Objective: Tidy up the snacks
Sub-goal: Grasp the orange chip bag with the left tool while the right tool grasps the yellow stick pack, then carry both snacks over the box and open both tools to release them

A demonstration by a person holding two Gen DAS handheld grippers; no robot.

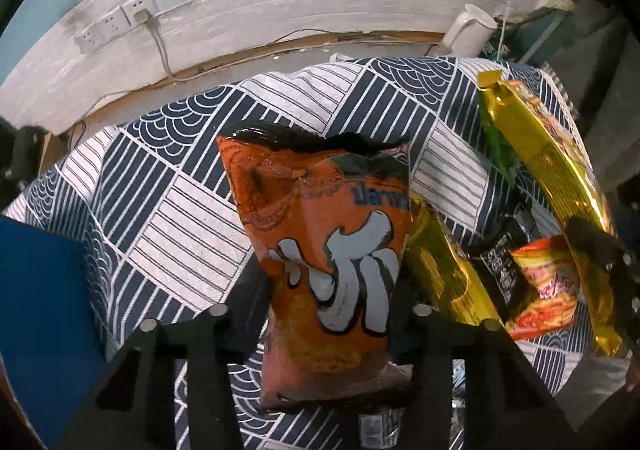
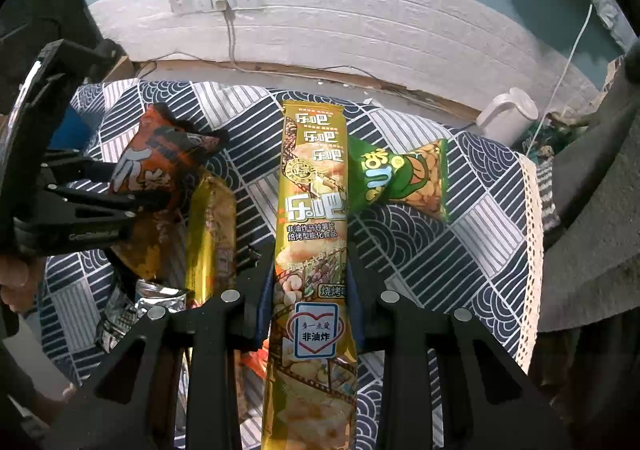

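Observation:
An orange snack bag [image 1: 320, 230] stands between the fingers of my left gripper [image 1: 320, 314], which press its lower sides. The right wrist view shows that gripper [image 2: 132, 205] from the side, with the orange bag [image 2: 160, 161] clamped and tilted above the table. My right gripper [image 2: 310, 296] is shut on a long gold chip packet [image 2: 310, 209], which points away from me. In the left wrist view the same gold packet [image 1: 552, 177] hangs at the right edge.
A patterned navy and white tablecloth [image 2: 460, 250] covers the table. On it lie a green peanut bag [image 2: 404, 177], a second gold packet [image 2: 210, 226], a silver wrapper [image 2: 156, 298] and a small red packet [image 1: 548, 290]. A white jug [image 2: 508, 117] stands behind the table, and a blue object [image 1: 40, 310] is at the left.

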